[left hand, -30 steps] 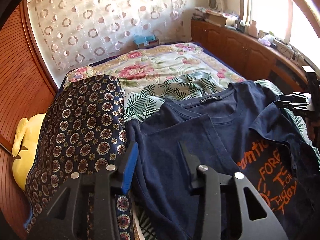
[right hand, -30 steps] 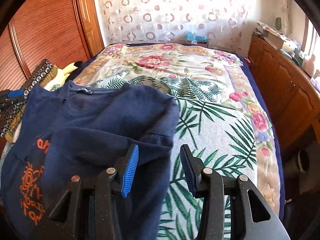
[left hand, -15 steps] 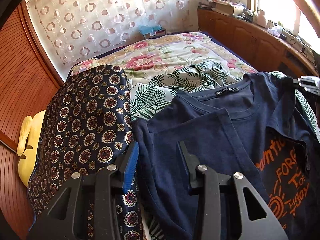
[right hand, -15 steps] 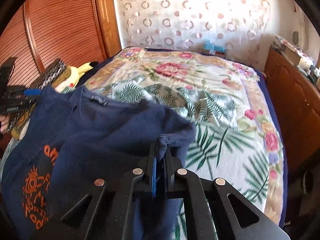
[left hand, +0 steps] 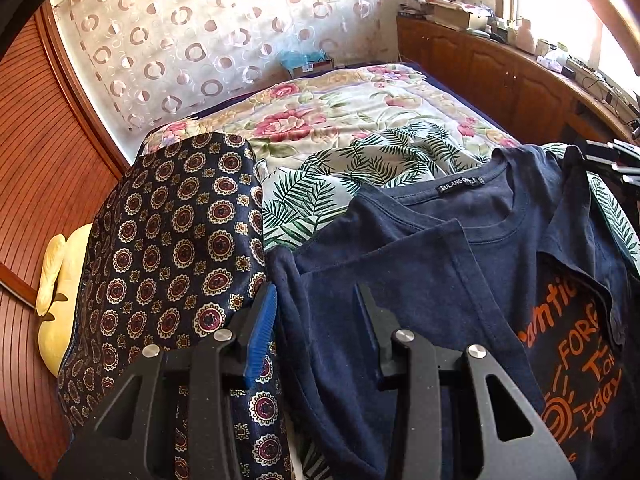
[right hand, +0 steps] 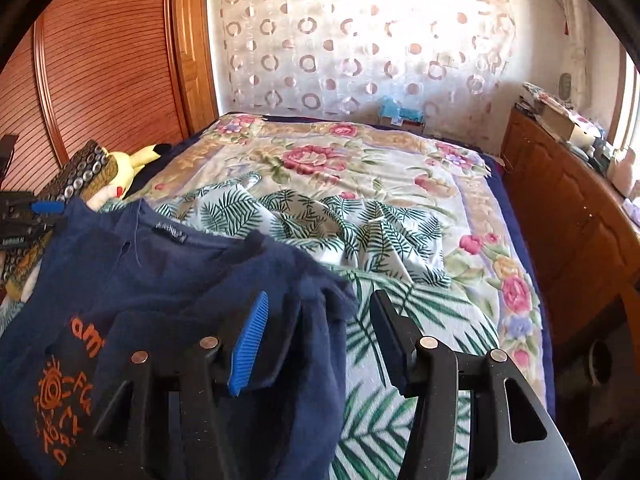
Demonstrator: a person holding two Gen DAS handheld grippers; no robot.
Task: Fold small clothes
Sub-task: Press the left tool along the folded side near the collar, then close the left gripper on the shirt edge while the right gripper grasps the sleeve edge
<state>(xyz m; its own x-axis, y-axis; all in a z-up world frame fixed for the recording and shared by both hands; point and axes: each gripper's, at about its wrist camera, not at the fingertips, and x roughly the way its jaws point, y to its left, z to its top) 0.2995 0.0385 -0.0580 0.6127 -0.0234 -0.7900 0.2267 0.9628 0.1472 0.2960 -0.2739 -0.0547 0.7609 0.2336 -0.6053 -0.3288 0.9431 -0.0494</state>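
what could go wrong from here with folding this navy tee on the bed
1. The right gripper has just been opening, jaws apart, with the bunched sleeve of the navy T-shirt loose between them; the fold may slump open.
2. The left gripper is open over the shirt's edge, beside the patterned cushion; closing there could catch the cushion.
3. The leaf-print blanket is rumpled, so folds may land uneven.

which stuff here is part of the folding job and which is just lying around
Part of the job:
navy t-shirt with orange print
left gripper, jaws open over the shirt
right gripper, jaws just opened, shirt edge between them, not pinched

Lying about:
medallion-print cloth
yellow plush toy
floral bedspread
blue box
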